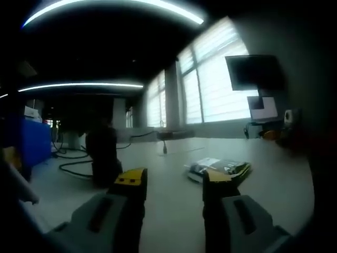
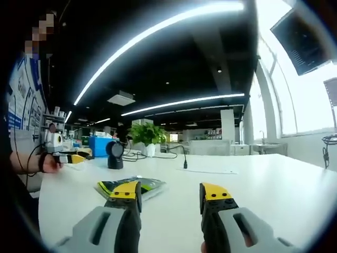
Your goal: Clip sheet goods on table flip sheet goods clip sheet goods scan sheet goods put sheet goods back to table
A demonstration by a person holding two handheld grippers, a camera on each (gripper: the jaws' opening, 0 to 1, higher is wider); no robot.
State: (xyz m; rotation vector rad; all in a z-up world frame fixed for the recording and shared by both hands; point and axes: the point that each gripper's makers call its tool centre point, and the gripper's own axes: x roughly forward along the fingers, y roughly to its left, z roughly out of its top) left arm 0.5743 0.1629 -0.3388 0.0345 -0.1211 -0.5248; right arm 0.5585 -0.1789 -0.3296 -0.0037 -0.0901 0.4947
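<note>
I judge this to be the very start: the sheet goods (image 2: 131, 187), a flat packet with a yellow-green and dark printed face, lie on the white table (image 2: 274, 184) and neither tool has hold of them yet. My right gripper (image 2: 169, 197) hangs above the tabletop with its yellow-tipped jaws spread and nothing between them; the packet sits just beyond the left jaw tip. In the left gripper view the left gripper (image 1: 174, 184) is likewise spread and empty, and the packet (image 1: 220, 169) lies a little past its right jaw tip.

The first clip calls for one tool to drop low, slide a jaw under the packet's near edge and pinch it. The packet lies flat, so getting under that thin edge is probably the fiddly part.

Room looks generous. The table around the packet is bare, with open surface to the right. Farther off stand a black scanner on a stand (image 2: 115, 154) with cables (image 2: 152, 155) trailing by it, and a small upright post (image 2: 185, 163). At far left a person's hand (image 2: 50, 163) holds the other tool near the table edge.
</note>
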